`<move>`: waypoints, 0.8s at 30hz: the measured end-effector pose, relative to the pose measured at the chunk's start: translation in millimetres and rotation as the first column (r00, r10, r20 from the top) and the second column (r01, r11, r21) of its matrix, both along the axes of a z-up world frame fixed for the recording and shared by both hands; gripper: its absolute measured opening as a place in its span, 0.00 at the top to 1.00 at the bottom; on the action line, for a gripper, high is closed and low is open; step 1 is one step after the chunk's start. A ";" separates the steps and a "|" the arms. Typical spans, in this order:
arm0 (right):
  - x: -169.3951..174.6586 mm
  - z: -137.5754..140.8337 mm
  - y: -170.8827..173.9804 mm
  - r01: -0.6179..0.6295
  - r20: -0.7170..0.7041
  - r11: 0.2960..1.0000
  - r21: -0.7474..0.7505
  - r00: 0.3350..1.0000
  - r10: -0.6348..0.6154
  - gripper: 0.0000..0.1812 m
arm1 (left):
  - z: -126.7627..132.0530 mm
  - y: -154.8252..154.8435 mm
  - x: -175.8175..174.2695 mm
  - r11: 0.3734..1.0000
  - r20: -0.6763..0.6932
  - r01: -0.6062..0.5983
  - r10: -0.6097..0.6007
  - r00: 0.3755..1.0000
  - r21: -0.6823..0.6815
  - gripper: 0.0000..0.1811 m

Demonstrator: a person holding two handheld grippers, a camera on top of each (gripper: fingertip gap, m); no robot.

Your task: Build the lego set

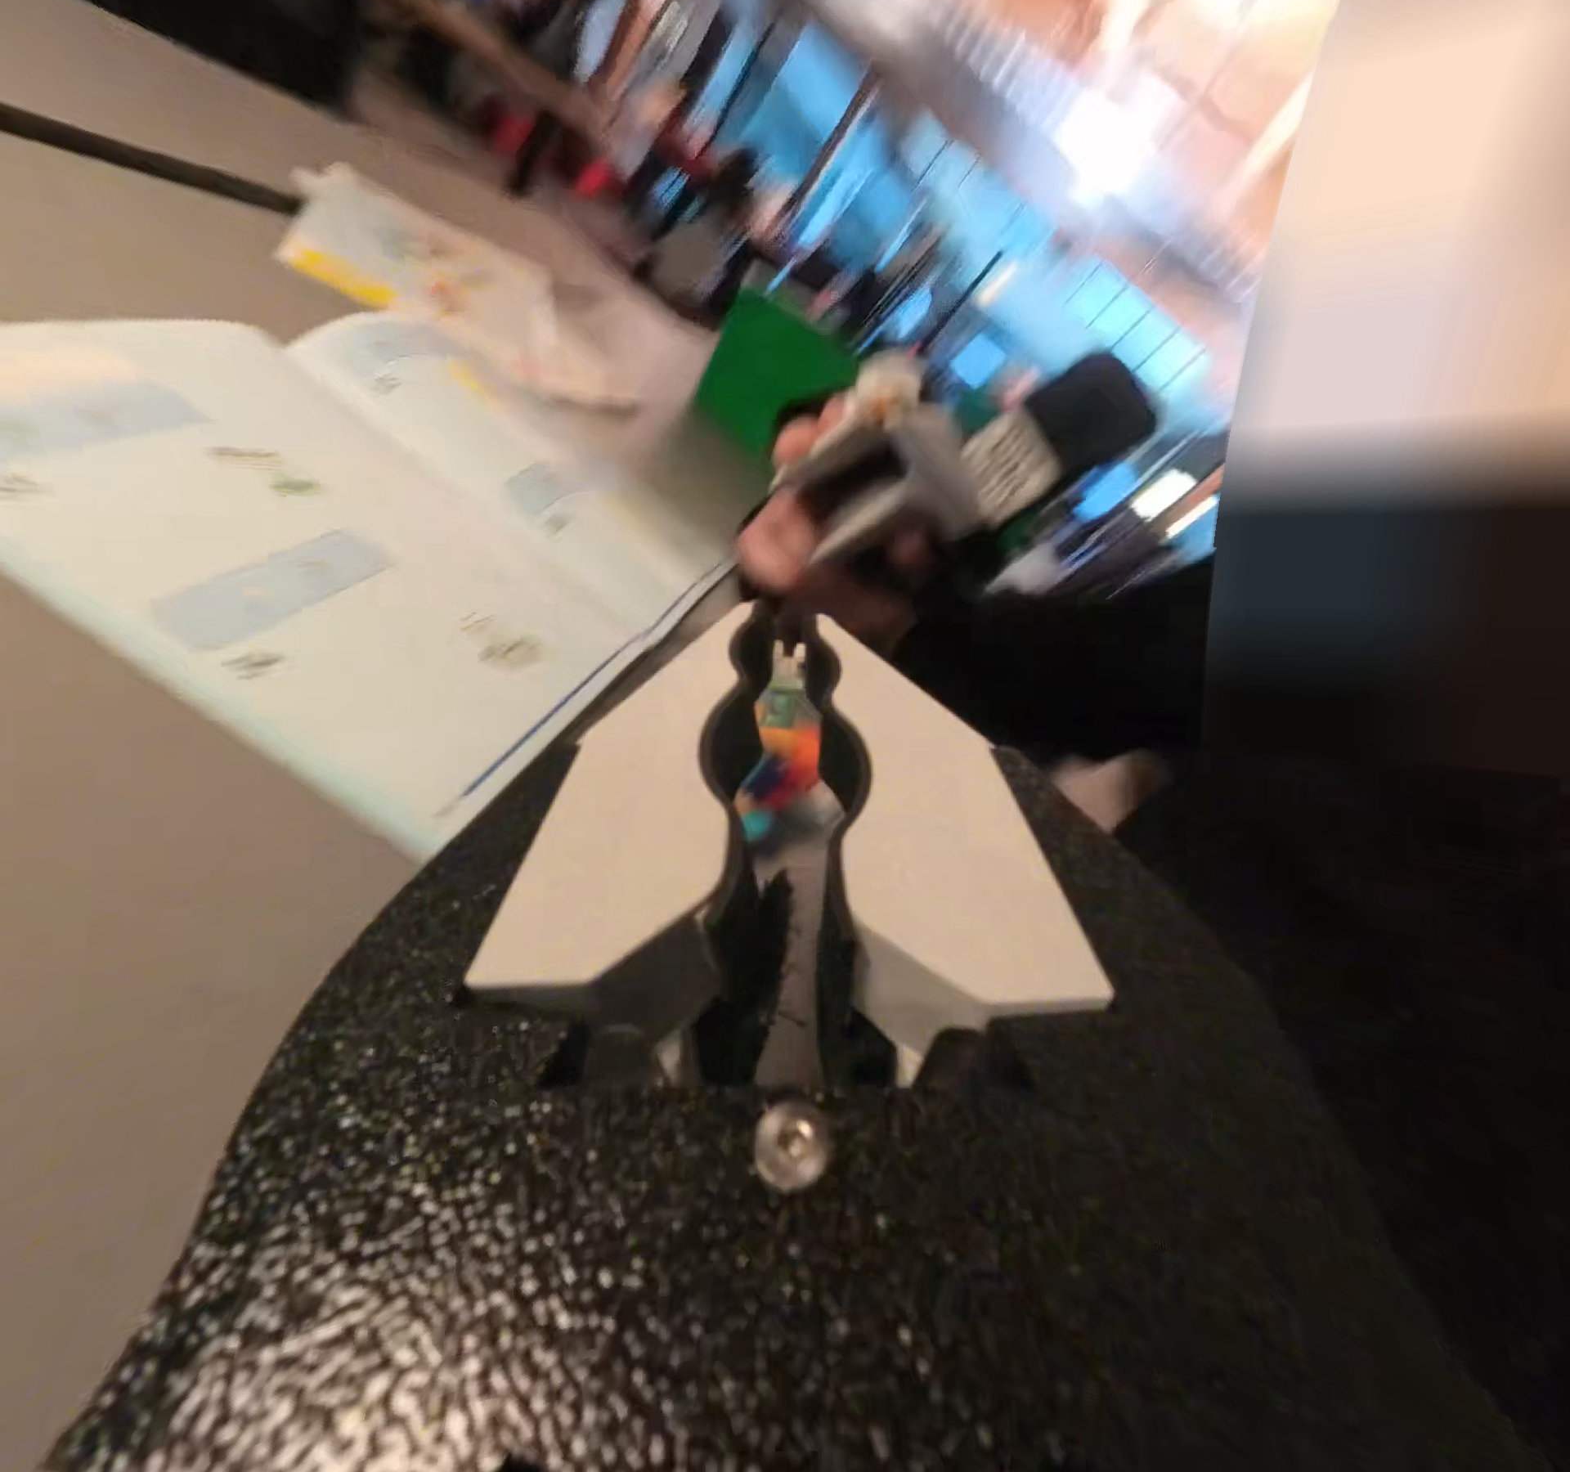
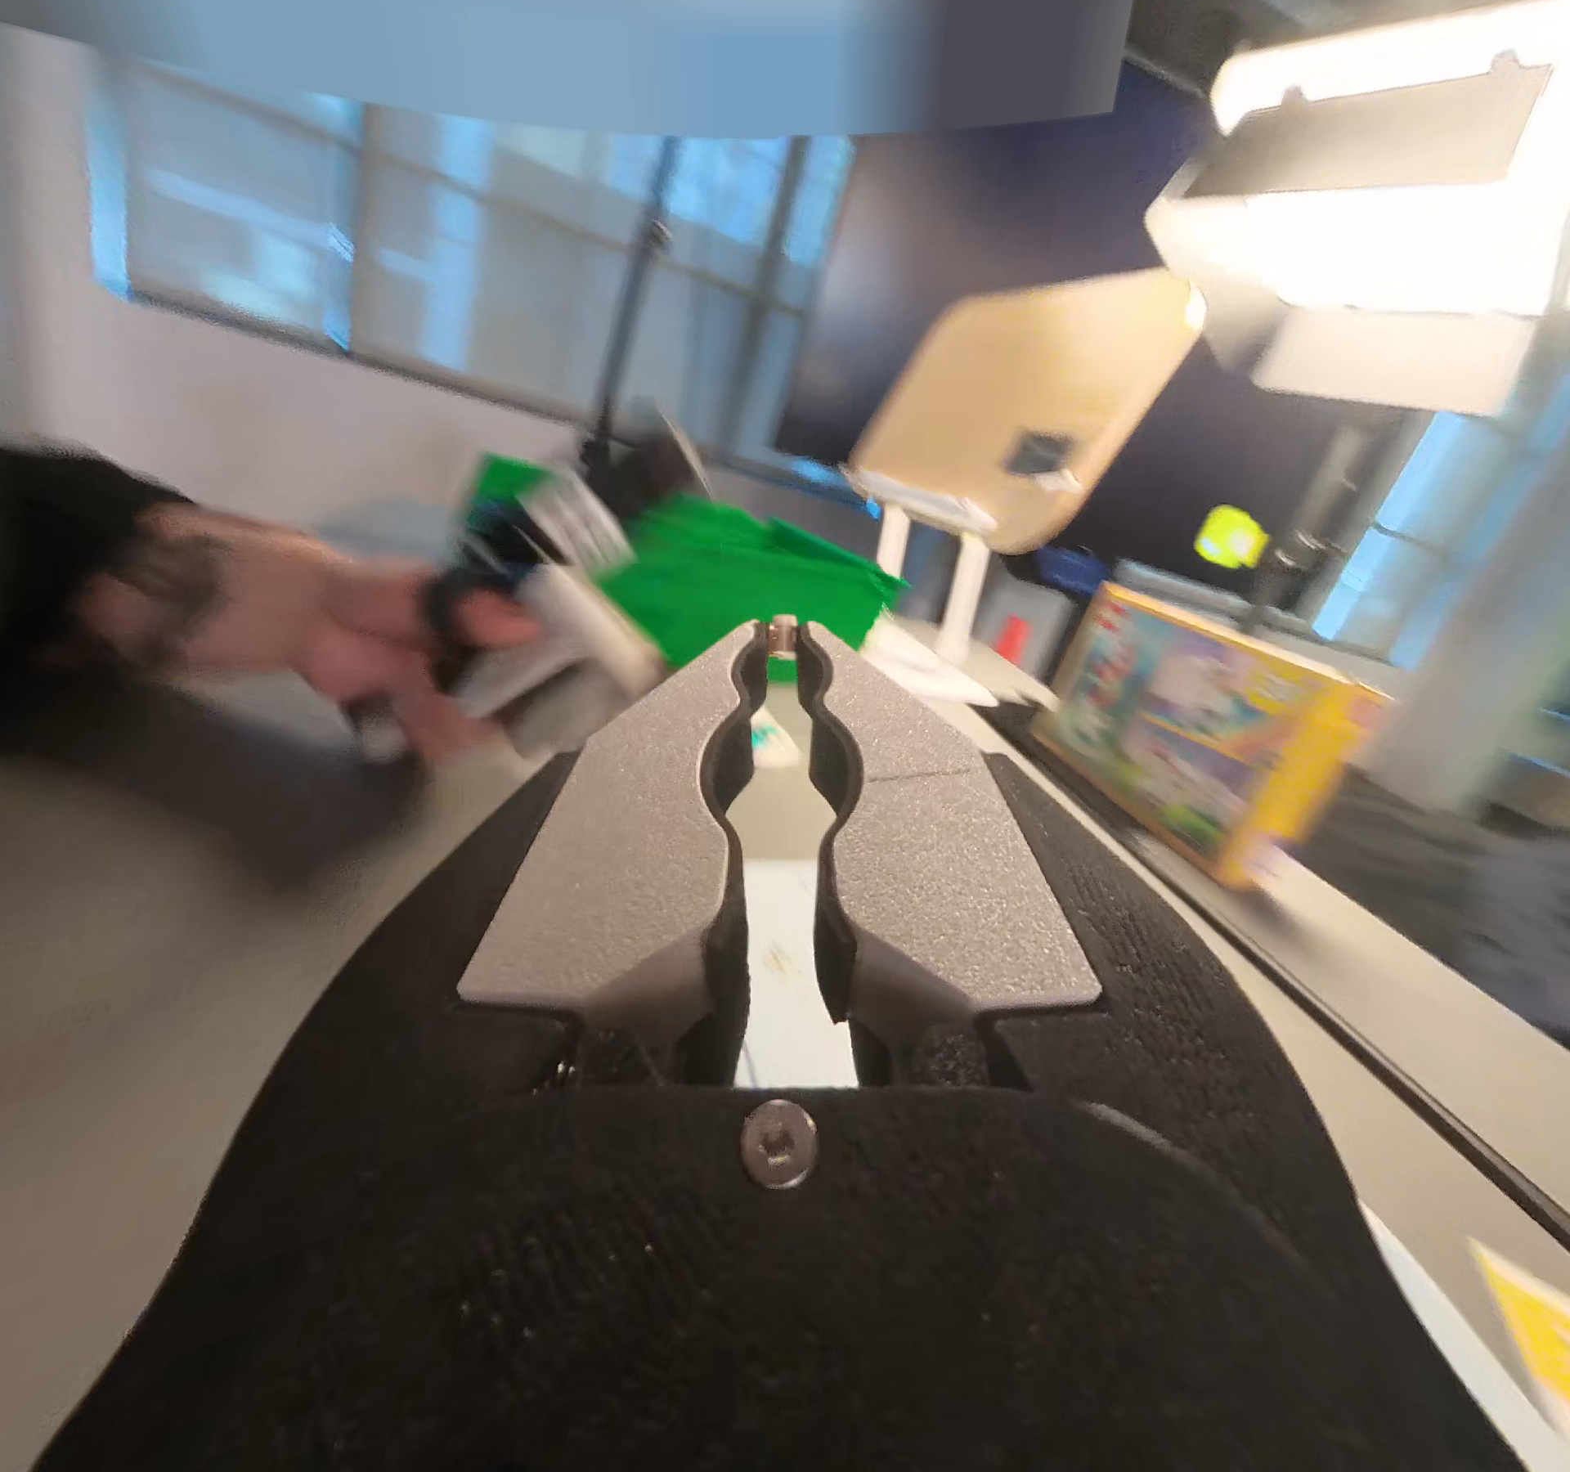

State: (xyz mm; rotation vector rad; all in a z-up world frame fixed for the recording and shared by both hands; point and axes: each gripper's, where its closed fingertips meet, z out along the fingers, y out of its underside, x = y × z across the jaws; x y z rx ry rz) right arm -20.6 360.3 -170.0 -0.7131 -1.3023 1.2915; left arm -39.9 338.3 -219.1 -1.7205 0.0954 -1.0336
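Pinching a small grey lego piece (image 2: 780, 638) at its tips, right gripper (image 2: 780, 643) lifts it for mating; left gripper (image 1: 786, 654) clamps a small white piece (image 1: 790, 658) (blurry), instruction booklet (image 1: 340, 514) open alongside.

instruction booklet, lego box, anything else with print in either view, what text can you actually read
None is readable; motion blur smears both views, and I do not quote writing anyway.
Open instruction booklet on the table: pale diagram panels, print too blurred.
Lego box, yellow-edged and colourful: print too blurred.
Yellow-cornered sheet: nothing legible.
Small piece pinched at the right gripper tips: no marking visible.
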 end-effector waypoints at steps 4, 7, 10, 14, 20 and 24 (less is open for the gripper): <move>-3.6 -6.6 18.0 0.095 0.025 0.995 0.018 0.995 -0.095 0.98 | -44.8 -23.8 -5.4 0.996 -0.443 -0.016 -0.023 0.896 -0.084 0.97; -4.8 -5.9 28.3 0.139 0.020 0.990 0.008 0.990 -0.139 0.98 | -58.4 -35.3 -1.5 0.994 -0.544 -0.001 -0.056 0.837 -0.105 0.97; -4.5 -7.4 32.7 0.149 0.028 0.989 -0.009 0.989 -0.149 0.98 | -62.9 -40.1 -1.7 0.995 -0.602 -0.012 -0.050 0.797 -0.098 0.98; -6.8 -9.3 34.1 0.148 0.037 0.989 -0.019 0.988 -0.147 0.98 | -67.5 -44.1 -2.0 0.992 -0.622 -0.020 -0.061 0.781 -0.122 0.97; -8.9 -10.9 34.6 0.134 0.050 0.990 -0.037 0.990 -0.132 0.98 | -81.8 -52.7 -5.8 0.976 -0.651 -0.024 -0.125 0.748 -0.215 0.88; -8.1 -9.6 37.5 0.139 0.050 0.988 -0.060 0.989 -0.136 0.98 | -81.7 -60.4 -7.9 0.971 -0.647 -0.046 -0.121 0.752 -0.235 0.82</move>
